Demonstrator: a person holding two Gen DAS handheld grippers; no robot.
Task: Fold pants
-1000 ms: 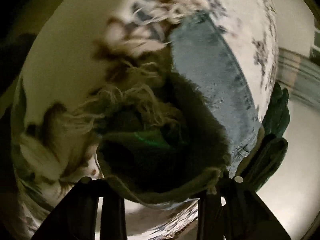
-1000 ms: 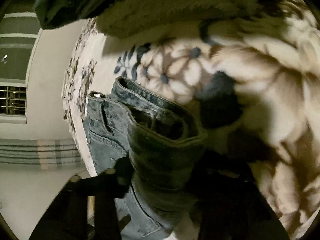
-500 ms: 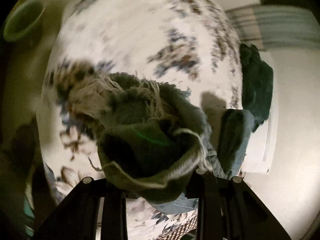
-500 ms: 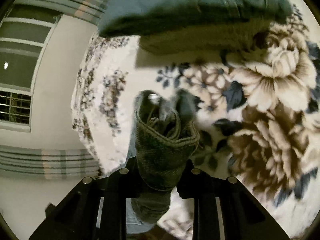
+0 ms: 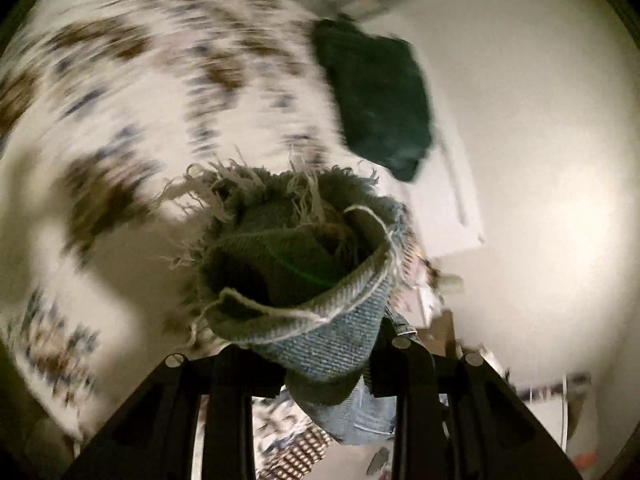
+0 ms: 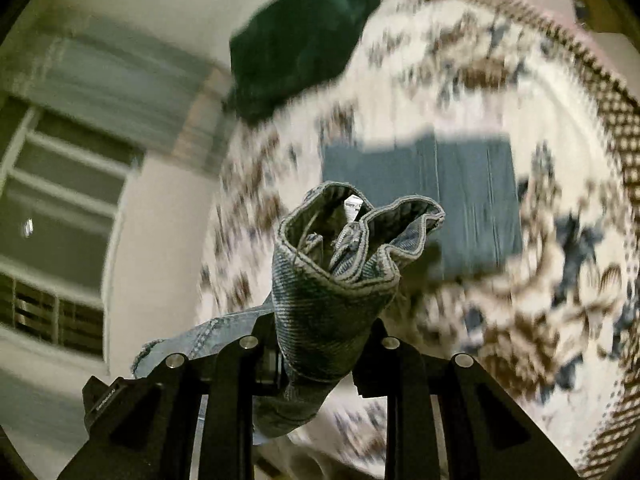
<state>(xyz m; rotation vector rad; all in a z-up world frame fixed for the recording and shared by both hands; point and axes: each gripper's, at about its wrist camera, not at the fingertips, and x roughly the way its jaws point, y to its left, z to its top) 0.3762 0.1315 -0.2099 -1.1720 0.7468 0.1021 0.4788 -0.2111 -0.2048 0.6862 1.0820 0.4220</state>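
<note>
The jeans are of light blue denim, and they are held up in the air above the floral blanket, one end in each gripper. In the left wrist view the frayed hem of a leg is bunched into an open cup shape, with long pale threads standing out along its edge and a darker inside. The left gripper is clamped on this hem: the cloth fills the space between its two black fingers and hangs down a little below them.

In the right wrist view the waistband end is gathered the same way; its stitched edge curls open, and the zipper and a small white label show inside. The right gripper is closed tightly on this bunch, and another part of the denim hangs to the left of its fingers.

Below, on the blanket, a folded blue denim piece lies flat. A dark green garment lies at the far edge of the blanket, near the wall. The blanket has brown and blue flowers on white and a checked border. A window shows at the left. The surroundings are blurred.
</note>
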